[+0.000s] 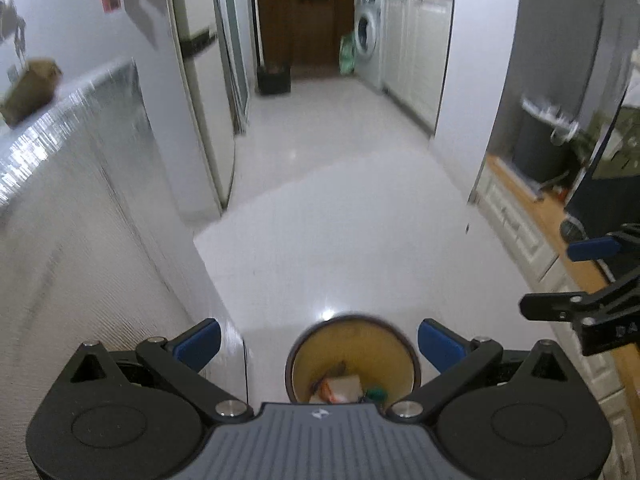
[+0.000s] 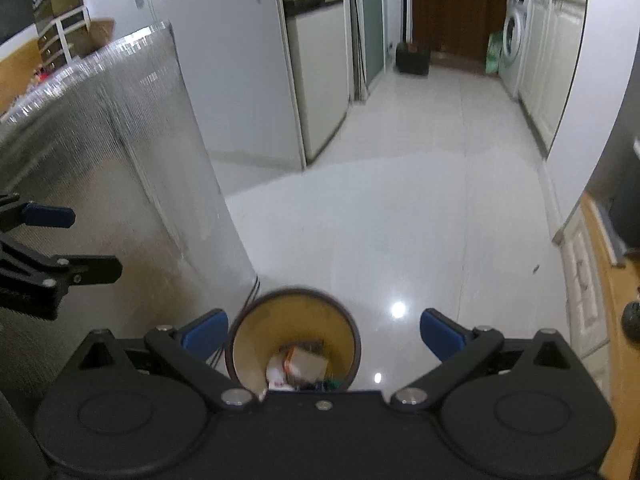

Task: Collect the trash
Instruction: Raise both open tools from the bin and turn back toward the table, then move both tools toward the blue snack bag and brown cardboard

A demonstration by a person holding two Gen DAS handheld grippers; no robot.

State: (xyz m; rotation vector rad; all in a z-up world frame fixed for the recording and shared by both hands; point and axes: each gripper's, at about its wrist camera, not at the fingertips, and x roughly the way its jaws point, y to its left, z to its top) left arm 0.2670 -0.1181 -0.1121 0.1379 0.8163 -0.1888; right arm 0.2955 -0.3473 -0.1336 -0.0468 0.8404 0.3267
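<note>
Both grippers — left (image 1: 318, 344), right (image 2: 324, 334) — gape empty above the bin (image 1: 352, 360) (trash (image 1: 340, 388) inside), foil-wrapped table (image 2: 120, 152) alongside.

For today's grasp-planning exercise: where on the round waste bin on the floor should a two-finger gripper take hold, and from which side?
Probably the rim of the waste bin, from above: it stands upright and open-topped, its thin dark rim fits between two fingers, one inside, one outside. Choose the right-hand arc, since the foil-covered cabinet crowds its left. Both the left gripper and right gripper hover open above.
</note>
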